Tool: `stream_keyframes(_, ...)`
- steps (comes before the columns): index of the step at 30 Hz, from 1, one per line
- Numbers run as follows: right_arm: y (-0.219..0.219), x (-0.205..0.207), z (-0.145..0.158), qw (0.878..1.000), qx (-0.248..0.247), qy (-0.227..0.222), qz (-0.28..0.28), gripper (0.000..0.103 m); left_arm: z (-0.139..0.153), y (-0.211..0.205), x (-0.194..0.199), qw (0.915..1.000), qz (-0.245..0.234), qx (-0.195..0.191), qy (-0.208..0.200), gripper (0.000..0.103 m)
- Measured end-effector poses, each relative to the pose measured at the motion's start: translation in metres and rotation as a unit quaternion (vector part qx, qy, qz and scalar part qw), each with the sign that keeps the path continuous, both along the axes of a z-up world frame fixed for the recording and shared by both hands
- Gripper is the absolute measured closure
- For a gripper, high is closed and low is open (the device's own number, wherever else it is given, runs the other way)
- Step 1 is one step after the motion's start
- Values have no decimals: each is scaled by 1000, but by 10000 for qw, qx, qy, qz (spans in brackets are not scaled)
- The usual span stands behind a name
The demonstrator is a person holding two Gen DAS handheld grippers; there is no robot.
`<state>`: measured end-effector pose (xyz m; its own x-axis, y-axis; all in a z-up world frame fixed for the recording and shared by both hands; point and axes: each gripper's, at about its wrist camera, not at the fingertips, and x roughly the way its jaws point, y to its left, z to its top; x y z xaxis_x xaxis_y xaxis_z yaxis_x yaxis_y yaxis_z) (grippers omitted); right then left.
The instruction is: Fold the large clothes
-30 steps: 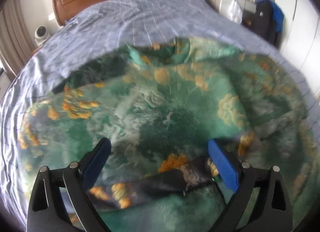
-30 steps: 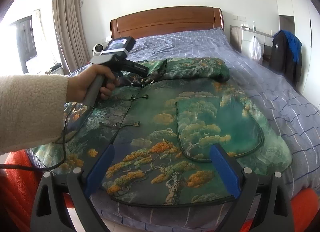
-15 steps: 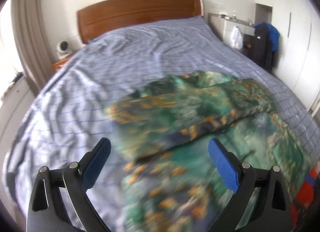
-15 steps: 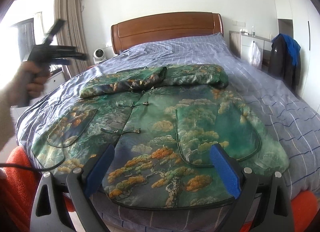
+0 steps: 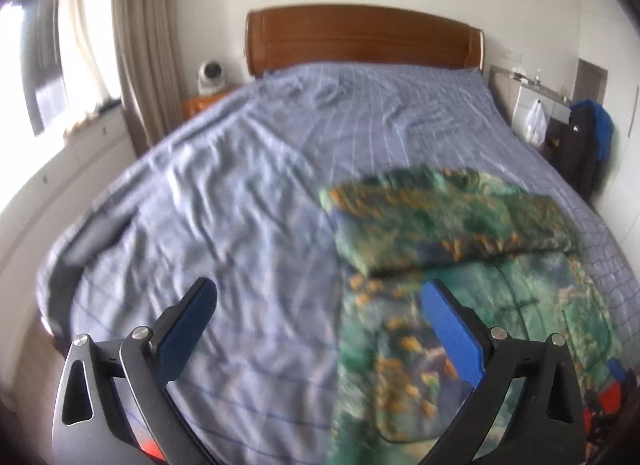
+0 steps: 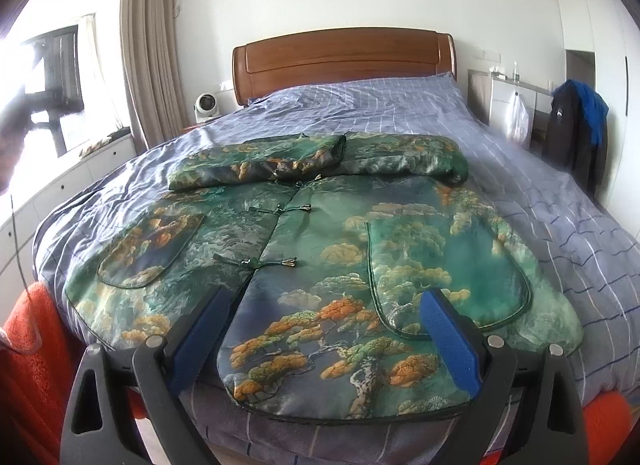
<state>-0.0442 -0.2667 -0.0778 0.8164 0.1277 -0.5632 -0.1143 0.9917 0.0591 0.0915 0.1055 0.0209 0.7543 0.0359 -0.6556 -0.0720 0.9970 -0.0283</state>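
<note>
Nearest us, our right gripper [image 6: 320, 329] and left gripper [image 5: 320, 329] both gape, holding nothing. Beyond them, the green pine-print quilted jacket [image 6: 320, 249] lies flat on the blue checked bed [image 6: 540, 193]; its sleeves [image 6: 260, 161] are folded across, the body fold remains.

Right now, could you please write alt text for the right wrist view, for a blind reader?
A green silk jacket printed with orange pine trees lies flat on a blue checked bedsheet, both sleeves folded across its top. The open right tool hovers over the hem.
</note>
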Motion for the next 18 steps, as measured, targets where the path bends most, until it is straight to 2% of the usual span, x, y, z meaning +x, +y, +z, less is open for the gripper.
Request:
stream_keyframes(5,1,-2,0,10000,-90,-3,0,8,-40,-12,-12,9973,29,-624,391,1)
stream_keyframes(18,5,-3,0,9998,-170,-37,45,8,-53,-34,-20,9960,-122,-728,495,1)
